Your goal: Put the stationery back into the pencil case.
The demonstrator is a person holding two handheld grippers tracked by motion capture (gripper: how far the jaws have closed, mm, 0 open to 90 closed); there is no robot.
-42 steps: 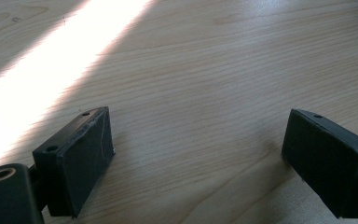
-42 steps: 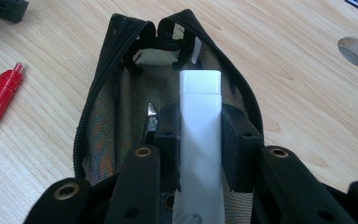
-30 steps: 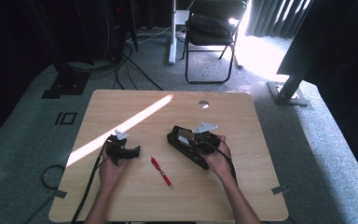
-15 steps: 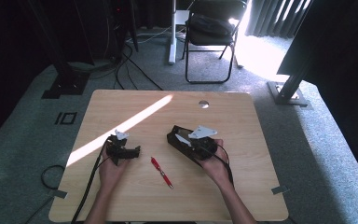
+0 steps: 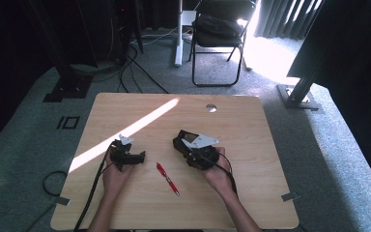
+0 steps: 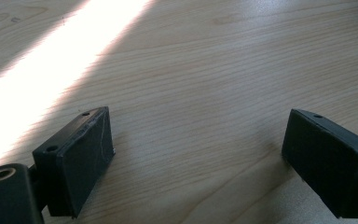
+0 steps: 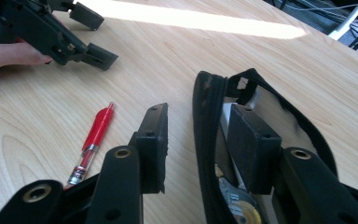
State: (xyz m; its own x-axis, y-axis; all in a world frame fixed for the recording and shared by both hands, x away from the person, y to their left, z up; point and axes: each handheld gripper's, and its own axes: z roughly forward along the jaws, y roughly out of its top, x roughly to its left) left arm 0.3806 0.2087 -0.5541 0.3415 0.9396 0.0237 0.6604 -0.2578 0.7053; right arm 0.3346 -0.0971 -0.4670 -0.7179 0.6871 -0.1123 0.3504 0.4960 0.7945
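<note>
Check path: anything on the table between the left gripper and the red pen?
Nothing visible. In the high view the left gripper sits open on the table, and only bare wood separates it from the red pen. The black pouch lies on the pen's far side, at the right gripper.

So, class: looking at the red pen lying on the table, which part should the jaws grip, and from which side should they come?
Probably the red barrel, at mid-length. The red pen lies flat on the table, slanting, with bare wood either side. Come from above, jaws set across its long axis, one on each side. The left gripper stands open nearby; the right gripper has one jaw inside the black pouch.
</note>
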